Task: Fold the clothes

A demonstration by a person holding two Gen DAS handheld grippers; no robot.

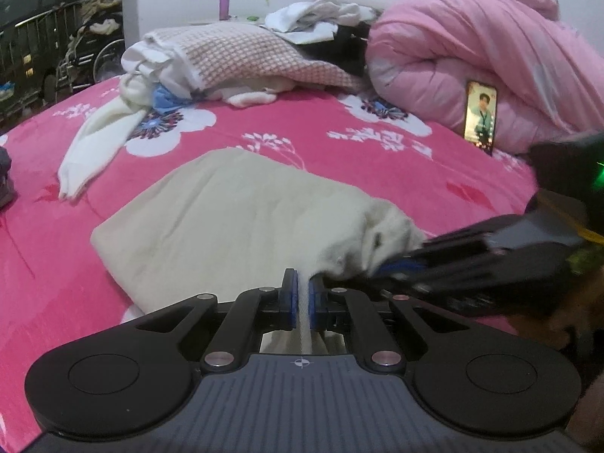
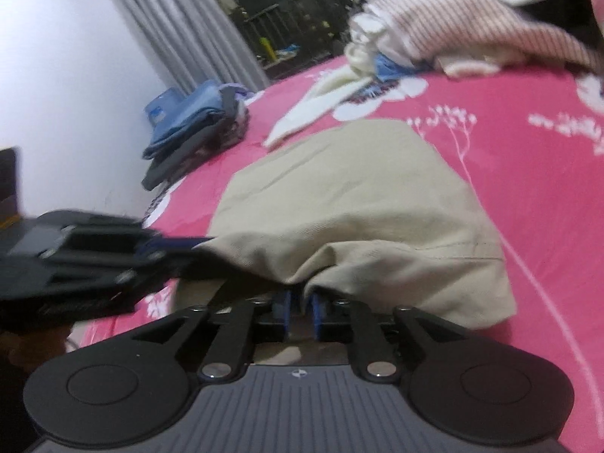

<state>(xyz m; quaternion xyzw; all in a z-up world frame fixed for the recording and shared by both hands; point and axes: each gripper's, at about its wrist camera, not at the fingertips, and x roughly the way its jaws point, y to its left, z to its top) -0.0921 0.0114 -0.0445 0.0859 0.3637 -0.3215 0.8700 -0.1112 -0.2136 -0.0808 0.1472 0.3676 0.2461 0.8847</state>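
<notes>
Beige garment (image 1: 226, 219) on bedsheet (image 1: 377, 173), left hand-held gripper (image 1: 301, 302) pinching edge (containers: none visible)

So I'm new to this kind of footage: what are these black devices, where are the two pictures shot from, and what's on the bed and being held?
There is no robot here. A person holds a hand-held gripper in each hand, and each carries a wide-angle camera looking forward along its jaws. One picture is from the left gripper, the other from the right gripper; each also catches the other gripper at its side.

They work over a bed with a pink floral bedspread. In the middle lies a beige garment, partly folded. The left jaws are shut on its near edge. The garment's edge drapes over the right jaws, hiding whether they still pinch it.

Further back are a pile of unfolded clothes, a rolled pink quilt with a phone propped against it, and a stack of folded clothes.
</notes>
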